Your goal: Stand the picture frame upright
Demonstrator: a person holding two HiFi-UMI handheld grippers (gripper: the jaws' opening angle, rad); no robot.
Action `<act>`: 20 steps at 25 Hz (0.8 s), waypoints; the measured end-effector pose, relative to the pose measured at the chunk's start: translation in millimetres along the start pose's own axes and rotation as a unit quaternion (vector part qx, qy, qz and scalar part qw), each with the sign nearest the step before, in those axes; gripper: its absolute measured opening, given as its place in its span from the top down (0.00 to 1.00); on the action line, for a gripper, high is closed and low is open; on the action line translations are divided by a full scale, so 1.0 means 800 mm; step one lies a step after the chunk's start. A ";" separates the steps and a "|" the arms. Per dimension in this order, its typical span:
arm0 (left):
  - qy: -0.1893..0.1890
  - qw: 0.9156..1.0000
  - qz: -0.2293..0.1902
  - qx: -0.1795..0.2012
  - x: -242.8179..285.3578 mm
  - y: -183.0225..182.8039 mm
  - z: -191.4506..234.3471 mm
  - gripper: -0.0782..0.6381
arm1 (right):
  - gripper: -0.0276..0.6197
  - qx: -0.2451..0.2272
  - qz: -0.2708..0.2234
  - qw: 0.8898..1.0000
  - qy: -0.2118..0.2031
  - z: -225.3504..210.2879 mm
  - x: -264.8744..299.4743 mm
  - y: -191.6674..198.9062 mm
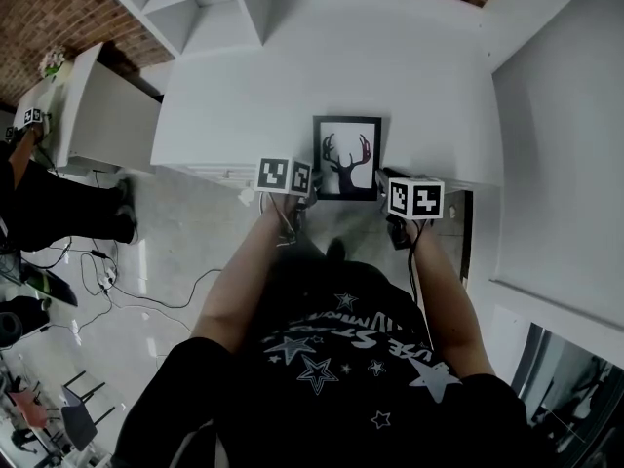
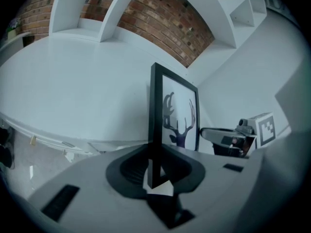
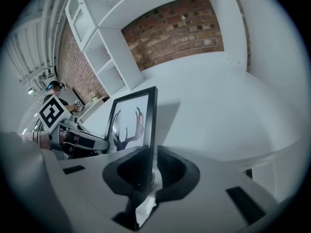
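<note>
White table [image 1: 409, 66]: picture frame [image 1: 346, 159] at near edge; left tool [image 2: 154, 165], right tool [image 3: 146, 171] pinching its sides.

The picture frame [image 1: 346, 159] has a black moulding with a smooth, dull sheen, and its pale print looks flat and smooth. The table [image 1: 409, 57] under it is white, smooth and matt. The shelving [image 1: 195, 8] at the far left has the same plain white finish, and the wall [image 3: 175, 28] behind is rough red-brown brick with pale joints. The left gripper [image 2: 156, 174] and right gripper [image 3: 148, 174] have matt grey plastic shells with dark ribbed pads [image 2: 131, 171], rubbery in look. The T-shirt [image 1: 331, 359] is black cloth with white printed stars. The floor [image 1: 166, 261] at the near left is pale and shiny
</note>
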State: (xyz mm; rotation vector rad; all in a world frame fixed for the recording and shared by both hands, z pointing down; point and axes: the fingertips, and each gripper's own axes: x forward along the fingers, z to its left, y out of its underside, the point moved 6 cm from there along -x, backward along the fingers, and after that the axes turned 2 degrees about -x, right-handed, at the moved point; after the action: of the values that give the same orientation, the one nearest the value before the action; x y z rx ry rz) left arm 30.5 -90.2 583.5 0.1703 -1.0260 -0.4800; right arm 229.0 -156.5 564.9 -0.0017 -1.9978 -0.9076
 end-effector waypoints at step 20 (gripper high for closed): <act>-0.005 1.000 -0.026 -0.010 -0.013 0.000 0.004 0.77 | 0.80 -0.008 -0.033 0.998 -0.051 0.018 0.023 -0.043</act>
State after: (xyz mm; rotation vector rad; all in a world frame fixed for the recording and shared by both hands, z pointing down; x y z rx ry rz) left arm 23.8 -85.2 577.1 0.1767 -1.0278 -0.5395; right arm 195.9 -179.2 553.1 0.0105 -2.0954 -0.9828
